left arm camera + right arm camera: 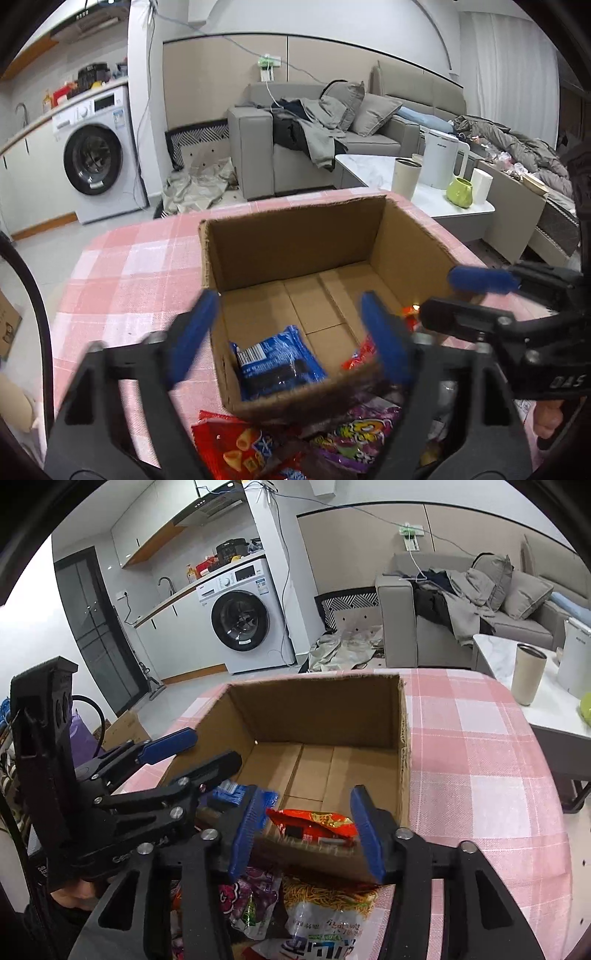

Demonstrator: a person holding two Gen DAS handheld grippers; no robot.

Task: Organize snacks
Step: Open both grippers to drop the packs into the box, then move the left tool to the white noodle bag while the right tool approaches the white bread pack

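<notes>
Two grippers are hovering over the near edge of an open cardboard box [295, 236], which is standing on a pink checked tablecloth [122, 273]. You are holding the left gripper [291, 339] with its blue fingers [192, 339] spread wide, straddling the box's near left corner; nothing is being pressed between the pads. In the right wrist view, you are holding the right gripper [308, 834] with its pads parted on either side of the near wall, and they are gripping nothing.

Inside the box, a blue snack packet [275, 363] is lying at about 7 o'clock of the box floor in the left wrist view, leaning against the near wall. A red snack packet [314, 825] is lying at about 6 o'clock of the floor in the right wrist view, directly between the right gripper's fingers but apart from them, as far as can be told. The rest of the floor is showing bare cardboard.

Outside the box, at 6 o'clock of it, more snacks are waiting on the cloth: a red bag [236, 446] printed with cone-shaped crisps, a purple bag [362, 435], and a clear bag of thin yellow sticks [328, 901].

At 12 o'clock beyond the table, a washing machine [243, 622] and a grey sofa [325, 133] are standing in the room. At 2 o'clock in the left wrist view, a white kettle [441, 158] and a green mug [460, 191] are sitting on a low white table [373, 166].
</notes>
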